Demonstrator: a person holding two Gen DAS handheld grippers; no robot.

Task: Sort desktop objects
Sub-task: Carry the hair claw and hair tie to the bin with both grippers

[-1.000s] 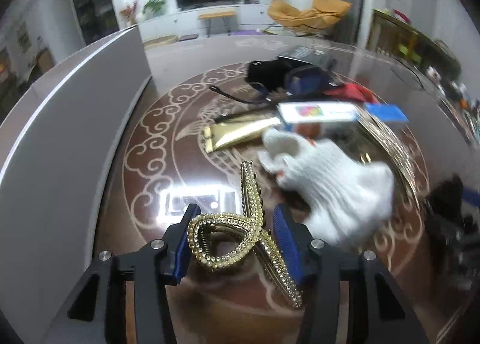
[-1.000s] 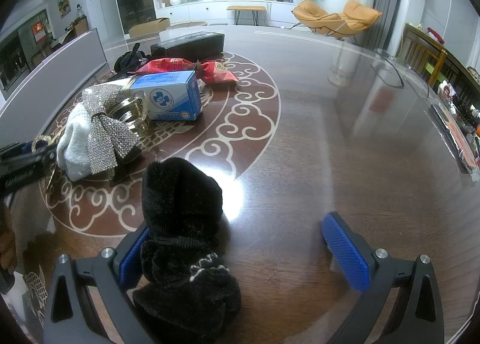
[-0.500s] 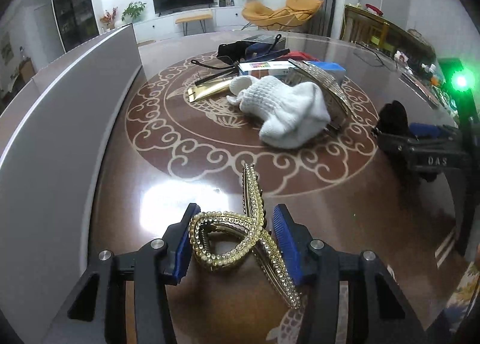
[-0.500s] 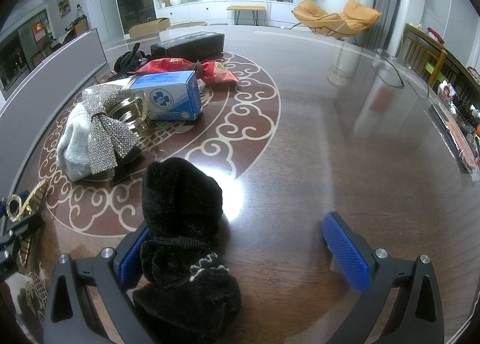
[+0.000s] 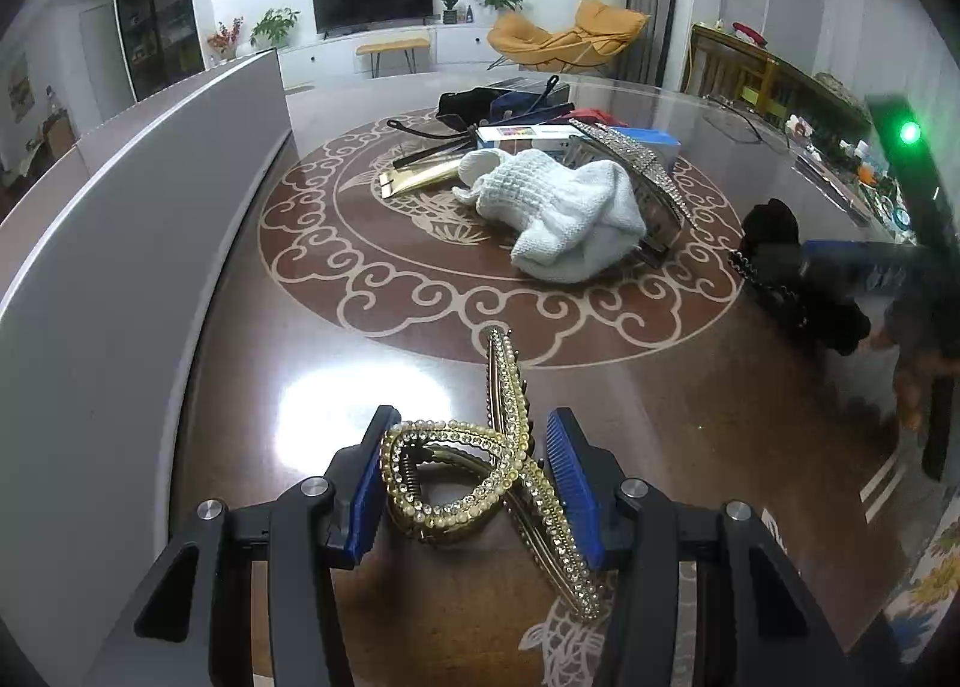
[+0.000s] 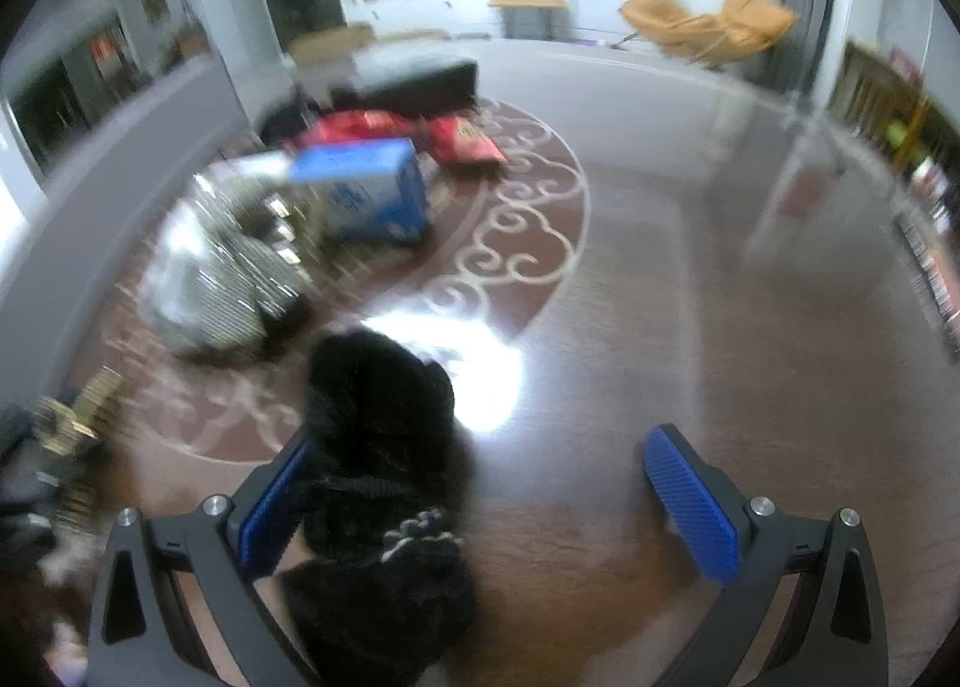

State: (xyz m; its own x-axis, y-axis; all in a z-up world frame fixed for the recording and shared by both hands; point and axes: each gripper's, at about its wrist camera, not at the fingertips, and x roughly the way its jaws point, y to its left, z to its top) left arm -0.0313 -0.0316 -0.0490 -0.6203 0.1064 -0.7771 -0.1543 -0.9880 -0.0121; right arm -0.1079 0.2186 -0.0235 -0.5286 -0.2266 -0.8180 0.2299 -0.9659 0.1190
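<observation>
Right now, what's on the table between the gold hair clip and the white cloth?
Nothing: bare patterned table separates the gold hair clip from the white cloth, in the left wrist view.

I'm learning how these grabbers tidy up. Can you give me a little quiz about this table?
1. True or false: the left hand-held gripper has the gold hair clip between its blue pads.
2. What lies by the left pad of the right hand-held gripper? A) the blue box B) the black fuzzy thing C) the red packet
3. Fill in: the white knitted glove lies on the table's round ______ pattern.

Key: 1 true. 2 B: the black fuzzy thing is beside the left pad, and the jaws stand wide; the blue box and red packet lie farther back. 3 swirl, on the brown table.
</observation>
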